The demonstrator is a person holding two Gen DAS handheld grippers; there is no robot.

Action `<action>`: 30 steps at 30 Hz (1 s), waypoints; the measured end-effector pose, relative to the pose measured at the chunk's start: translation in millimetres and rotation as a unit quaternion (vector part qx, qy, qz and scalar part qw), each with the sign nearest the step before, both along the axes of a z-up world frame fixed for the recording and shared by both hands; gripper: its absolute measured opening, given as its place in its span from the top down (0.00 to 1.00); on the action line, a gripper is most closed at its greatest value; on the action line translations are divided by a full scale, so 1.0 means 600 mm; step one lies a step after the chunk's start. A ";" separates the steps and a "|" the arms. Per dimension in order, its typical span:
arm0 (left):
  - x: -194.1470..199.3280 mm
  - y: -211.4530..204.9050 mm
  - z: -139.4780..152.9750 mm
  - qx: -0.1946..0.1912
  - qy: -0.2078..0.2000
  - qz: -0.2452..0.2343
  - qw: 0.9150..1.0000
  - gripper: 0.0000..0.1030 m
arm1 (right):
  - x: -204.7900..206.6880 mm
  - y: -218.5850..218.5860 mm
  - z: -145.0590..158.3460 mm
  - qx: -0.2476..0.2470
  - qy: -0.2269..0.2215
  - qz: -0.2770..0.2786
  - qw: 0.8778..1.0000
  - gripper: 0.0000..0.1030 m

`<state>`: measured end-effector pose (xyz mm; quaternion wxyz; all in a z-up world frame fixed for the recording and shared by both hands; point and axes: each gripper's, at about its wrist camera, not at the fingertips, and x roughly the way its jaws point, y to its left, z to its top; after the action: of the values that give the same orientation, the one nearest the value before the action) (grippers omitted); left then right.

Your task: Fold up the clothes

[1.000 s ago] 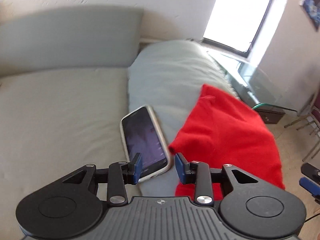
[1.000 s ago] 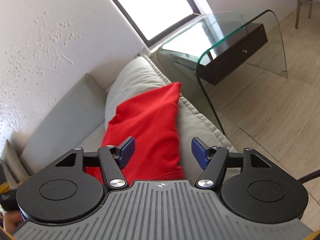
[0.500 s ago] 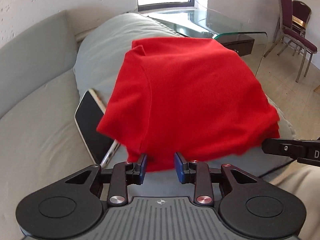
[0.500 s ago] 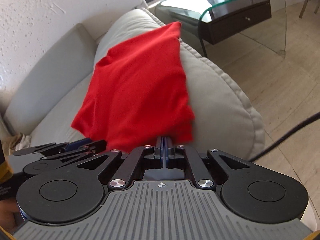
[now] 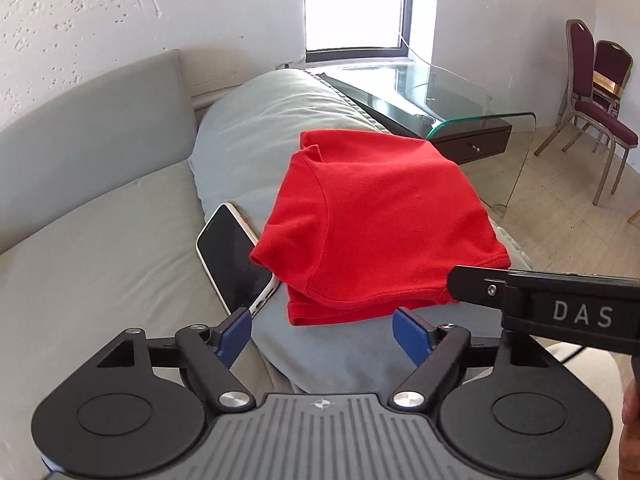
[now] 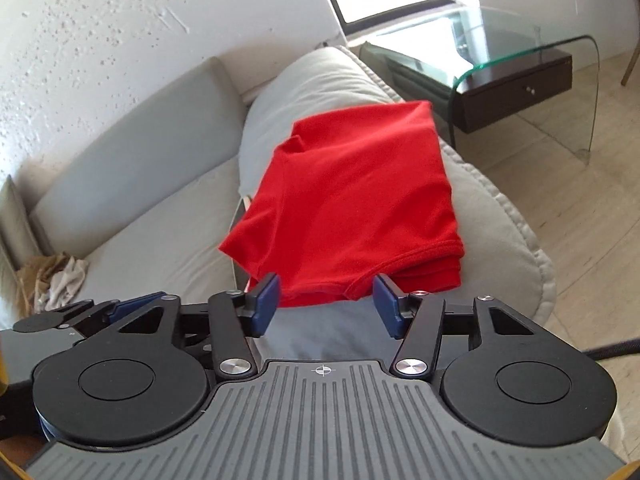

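A red shirt [image 5: 376,220] lies folded in a compact stack on the grey sofa armrest cushion [image 5: 256,120]; it also shows in the right wrist view [image 6: 352,204]. My left gripper [image 5: 324,334] is open and empty, just short of the shirt's near edge. My right gripper [image 6: 326,306] is open and empty, with its fingertips at the shirt's near hem. The right gripper's side also shows at the right of the left wrist view [image 5: 544,300].
A phone [image 5: 236,256] lies screen up beside the shirt's left edge, against the cushion. The sofa seat [image 5: 100,264] spreads to the left. A glass side table [image 6: 516,52] stands past the armrest, chairs [image 5: 592,92] on the floor at far right. Crumpled cloth [image 6: 60,276] sits at the sofa's far left.
Both grippers have opened and drawn back from the shirt; the right one was shut on its hem half a second ago. The shirt now rests folded on the cushion.
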<state>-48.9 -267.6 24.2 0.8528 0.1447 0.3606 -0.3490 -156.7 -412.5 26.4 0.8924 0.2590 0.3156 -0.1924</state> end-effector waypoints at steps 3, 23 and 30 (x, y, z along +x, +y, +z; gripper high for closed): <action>-0.003 0.018 0.013 -0.015 0.015 0.007 1.000 0.17 | -0.016 0.012 0.034 -0.007 0.003 -0.016 1.000 0.29; -0.027 0.028 0.131 -0.090 0.050 -0.006 0.995 0.04 | -0.083 0.051 0.256 -0.106 0.043 -0.008 0.993 0.03; -0.016 -0.008 0.120 -0.055 0.049 0.010 0.997 0.03 | -0.054 0.012 0.206 -0.102 0.108 -0.025 0.989 0.03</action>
<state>-58.2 -272.5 95.9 0.8444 0.0766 0.3834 -0.3662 -189.2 -405.1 149.8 0.8700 0.1523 0.3820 -0.2721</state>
